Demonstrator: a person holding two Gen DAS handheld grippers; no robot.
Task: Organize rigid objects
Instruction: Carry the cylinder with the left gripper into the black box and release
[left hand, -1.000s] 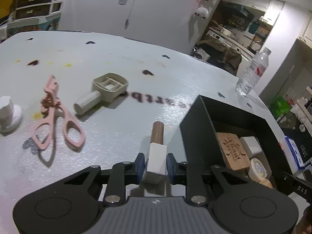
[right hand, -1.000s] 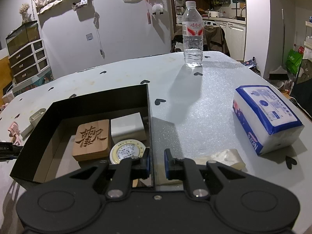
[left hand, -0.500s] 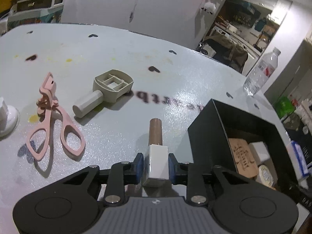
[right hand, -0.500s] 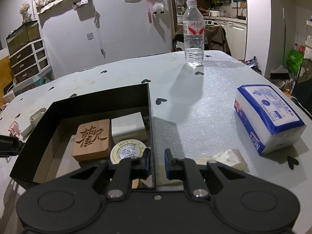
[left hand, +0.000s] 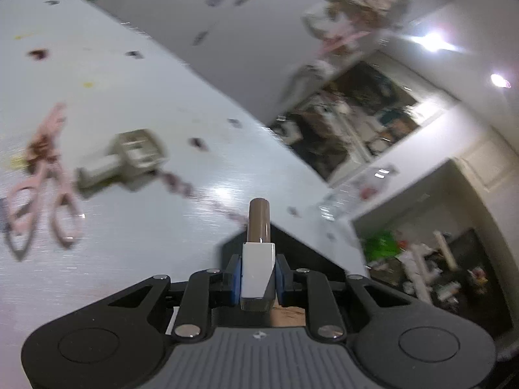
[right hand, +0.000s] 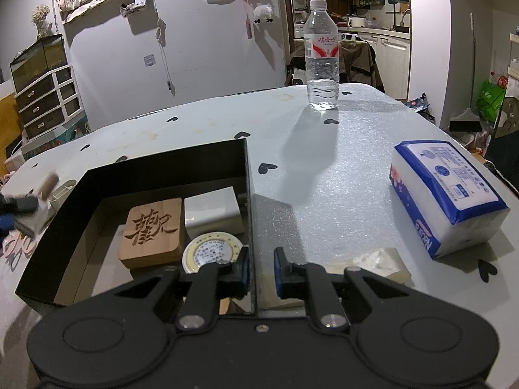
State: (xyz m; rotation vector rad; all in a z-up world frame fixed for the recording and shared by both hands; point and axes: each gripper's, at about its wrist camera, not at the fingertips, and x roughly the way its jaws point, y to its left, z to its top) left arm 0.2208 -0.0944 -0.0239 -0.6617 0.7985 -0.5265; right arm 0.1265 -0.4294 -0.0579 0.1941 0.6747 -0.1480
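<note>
1. One white block with a brown cylinder at its far end (left hand: 258, 269) is clamped between the blue pads of the left gripper (left hand: 258, 274); it is held above the near corner of the one black box (right hand: 168, 165), clear of the table (left hand: 136, 214); that view is blurred.
2. In the right wrist view the same gripper is seen only as a blur at the box's left edge.
3. The right gripper (right hand: 261, 270) is held at the box's right wall; one pad is seen on each side of that wall, with the jaws nearly together on it.
4. Three things are counted inside the box: one wooden square with a carved character (right hand: 150, 231), one white block (right hand: 212, 209) touching it on the right, and one round yellow-rimmed tin (right hand: 212, 251) in front of both.
5. On the table to the left, one pair of pink scissors (left hand: 42, 178) and one beige stamp-like piece with a round handle (left hand: 125, 159) are seen lying near each other.
6. On the right side, one water bottle (right hand: 321, 55), one blue-and-white tissue pack (right hand: 444, 194) and one crumpled clear wrapper (right hand: 373, 261) are counted.
</note>
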